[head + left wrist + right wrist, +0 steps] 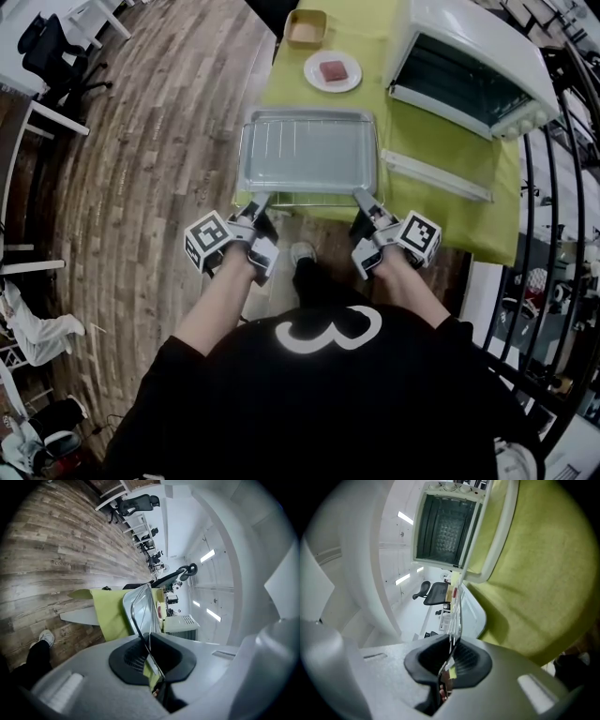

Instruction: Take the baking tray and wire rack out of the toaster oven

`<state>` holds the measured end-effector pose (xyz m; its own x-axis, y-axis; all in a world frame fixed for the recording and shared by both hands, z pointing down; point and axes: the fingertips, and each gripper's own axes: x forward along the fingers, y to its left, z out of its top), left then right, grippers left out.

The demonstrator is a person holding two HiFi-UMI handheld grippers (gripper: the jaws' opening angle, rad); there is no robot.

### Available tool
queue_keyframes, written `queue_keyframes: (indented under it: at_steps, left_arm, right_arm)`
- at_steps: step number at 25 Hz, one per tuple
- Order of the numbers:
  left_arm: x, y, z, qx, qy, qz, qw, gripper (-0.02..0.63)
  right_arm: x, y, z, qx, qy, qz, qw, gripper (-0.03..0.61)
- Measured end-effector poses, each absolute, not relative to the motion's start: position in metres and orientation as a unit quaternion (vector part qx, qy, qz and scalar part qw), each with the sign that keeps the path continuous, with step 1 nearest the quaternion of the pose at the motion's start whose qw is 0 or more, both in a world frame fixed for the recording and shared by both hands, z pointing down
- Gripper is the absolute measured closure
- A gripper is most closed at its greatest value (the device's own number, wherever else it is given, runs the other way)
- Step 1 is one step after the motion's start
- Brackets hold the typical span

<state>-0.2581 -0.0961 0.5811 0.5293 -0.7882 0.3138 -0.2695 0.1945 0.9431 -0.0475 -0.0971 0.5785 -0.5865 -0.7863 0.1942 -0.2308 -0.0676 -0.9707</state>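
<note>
Shows two hand-held grippers, left gripper and right gripper, each with jaws pinched tight on the near edge of one wire rack made of thin metal rods. Carries one baking tray on that rack: rectangular, shallow, dull silver, round-cornered (out of the oven, over the near end of the table). Beyond, shows one white boxy toaster oven, its door dropped open over a lime-green tablecloth. Also takes in one round white plate holding one reddish square piece, one small tan square dish, and a wood-plank floor.
</note>
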Motion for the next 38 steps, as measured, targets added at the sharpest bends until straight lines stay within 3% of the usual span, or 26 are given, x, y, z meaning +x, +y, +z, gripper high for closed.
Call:
queue_keyframes:
  at_steps: [4, 14, 21, 24, 32, 38]
  left_arm:
    - [-0.26, -0.1, 0.586, 0.607, -0.435, -0.187, 0.639, 0.597]
    - [-0.256, -0.1, 0.592, 0.649, -0.368, -0.097, 0.659, 0.592]
    - [-0.244, -0.087, 0.596, 0.721, -0.305, 0.012, 0.622, 0.491]
    - [-0.244, -0.083, 0.601, 0.747, -0.296, 0.064, 0.592, 0.463]
    - [-0.246, -0.089, 0.599, 0.77, -0.294, 0.111, 0.556, 0.432]
    - [-0.247, -0.091, 0.597, 0.787, -0.265, 0.125, 0.542, 0.426]
  right_arm:
    - [-0.051, -0.095, 0.589, -0.394, 0.647, -0.624, 0.193, 0.557]
    - [-0.064, -0.089, 0.599, -0.341, 0.706, -0.621, 0.024, 0.505]
    - [-0.07, -0.087, 0.596, -0.297, 0.746, -0.595, -0.035, 0.47]
    - [-0.074, -0.084, 0.599, -0.284, 0.769, -0.568, -0.077, 0.4]
    - [-0.077, -0.069, 0.605, -0.254, 0.794, -0.505, -0.223, 0.365]
    - [-0.078, -0.067, 0.606, -0.228, 0.798, -0.494, -0.257, 0.365]
